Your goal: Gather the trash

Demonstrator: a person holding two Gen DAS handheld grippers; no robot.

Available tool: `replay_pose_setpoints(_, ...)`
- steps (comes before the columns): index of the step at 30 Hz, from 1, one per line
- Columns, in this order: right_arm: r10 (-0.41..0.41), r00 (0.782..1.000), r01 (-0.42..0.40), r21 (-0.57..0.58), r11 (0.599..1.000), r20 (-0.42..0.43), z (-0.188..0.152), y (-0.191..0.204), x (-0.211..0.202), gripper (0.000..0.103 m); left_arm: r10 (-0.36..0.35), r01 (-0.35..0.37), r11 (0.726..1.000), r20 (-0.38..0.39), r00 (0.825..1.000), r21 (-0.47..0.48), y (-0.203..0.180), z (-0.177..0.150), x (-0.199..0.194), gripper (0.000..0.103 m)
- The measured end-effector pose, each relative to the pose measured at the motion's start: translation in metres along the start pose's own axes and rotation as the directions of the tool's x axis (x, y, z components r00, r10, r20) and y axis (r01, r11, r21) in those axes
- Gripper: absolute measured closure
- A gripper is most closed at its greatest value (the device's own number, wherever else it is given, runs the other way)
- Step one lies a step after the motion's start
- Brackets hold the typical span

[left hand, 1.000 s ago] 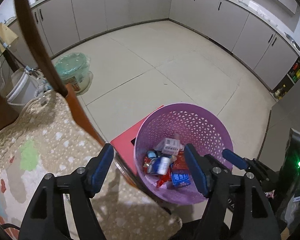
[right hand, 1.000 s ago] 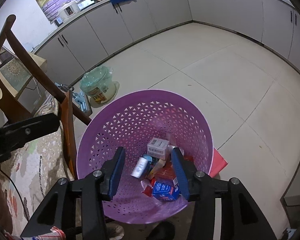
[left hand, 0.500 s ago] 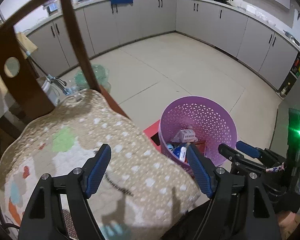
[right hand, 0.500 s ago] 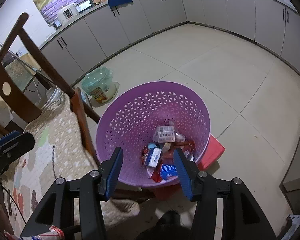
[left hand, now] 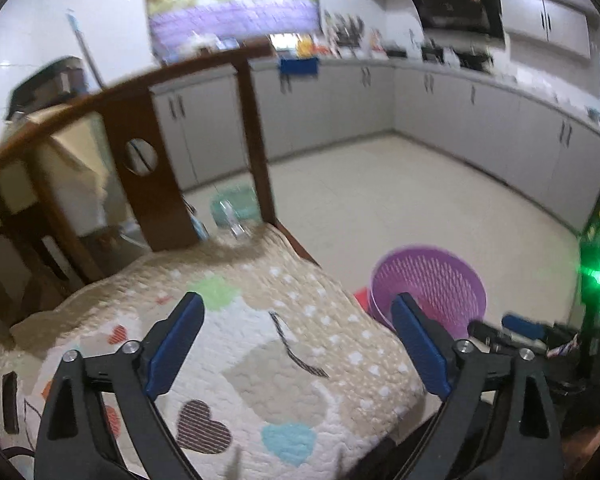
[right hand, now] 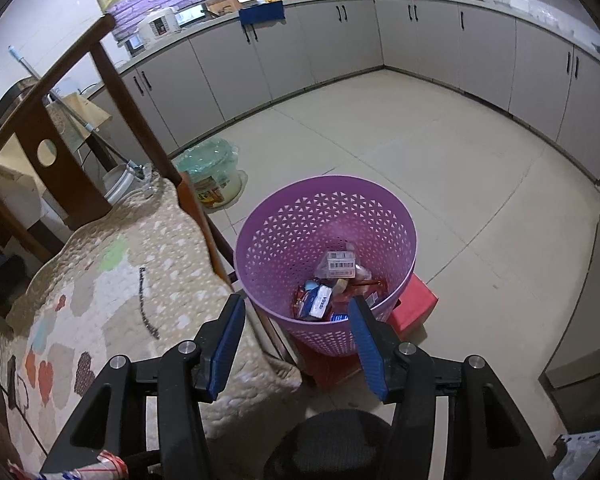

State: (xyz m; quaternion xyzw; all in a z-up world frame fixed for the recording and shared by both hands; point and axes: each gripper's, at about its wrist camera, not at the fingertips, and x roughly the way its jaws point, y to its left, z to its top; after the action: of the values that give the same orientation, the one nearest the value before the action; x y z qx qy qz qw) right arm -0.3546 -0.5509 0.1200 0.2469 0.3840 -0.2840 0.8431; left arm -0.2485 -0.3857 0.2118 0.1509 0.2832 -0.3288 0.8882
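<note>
Right wrist view: the right tool (right hand: 296,344) hangs apart and empty above the purple basket (right hand: 396,216), trash (right hand: 332,284) inside. The left tool (left hand: 296,344), also apart, is over the chair cushion (left hand: 260,344), farther away.

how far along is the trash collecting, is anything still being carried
Done so far: several wrappers and small packets lie at the bottom of the purple perforated plastic basket. In hand: nothing; the left gripper and right gripper are both open and empty. Left: no loose trash shows on the quilted patchwork chair cushion or the floor nearby, so little seems to remain.
</note>
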Motion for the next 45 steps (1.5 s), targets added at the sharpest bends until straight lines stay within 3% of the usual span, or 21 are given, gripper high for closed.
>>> replay_pose_setpoints(6, 0.007, 1.000, -0.007, -0.017, 1.000, 0.013, -0.009, 0.015, -0.020, 0.045, 0.082, -0.078, 0.996, 0.164, 0.983, -0.031, 0.013, 0.001, -0.051, 0.000)
replay_pose_setpoints(11, 0.005, 0.999, -0.004, -0.040, 0.999, 0.033, -0.017, 0.024, -0.034, 0.044, 0.051, -0.046, 0.998, 0.194, 0.980, -0.030, 0.012, -0.001, -0.070, 0.000)
replay_pose_setpoints(16, -0.002, 0.998, 0.005, -0.059, 0.998, 0.062, -0.025, 0.026, -0.048, 0.042, -0.016, 0.018, 1.000, 0.166, 0.986, -0.011, 0.003, -0.007, -0.080, 0.000)
replay_pose_setpoints(21, 0.003, 0.997, 0.002, -0.065, 0.998, 0.074, -0.031, 0.025, -0.059, 0.041, -0.095, 0.100, 0.994, 0.104, 0.990, -0.053, -0.002, -0.016, -0.080, 0.000)
replay_pose_setpoints(32, -0.013, 0.998, 0.018, -0.089, 0.996, 0.057, -0.042, 0.029, -0.052, 0.039, -0.077, 0.075, 0.994, -0.023, 0.997, -0.081, 0.002, -0.032, -0.052, 0.000)
replay_pose_setpoints(45, -0.052, 0.998, 0.056, -0.129, 0.990, 0.030, -0.053, 0.034, -0.041, 0.038, -0.002, -0.007, 0.999, -0.165, 0.986, -0.053, 0.001, -0.048, -0.027, 0.000)
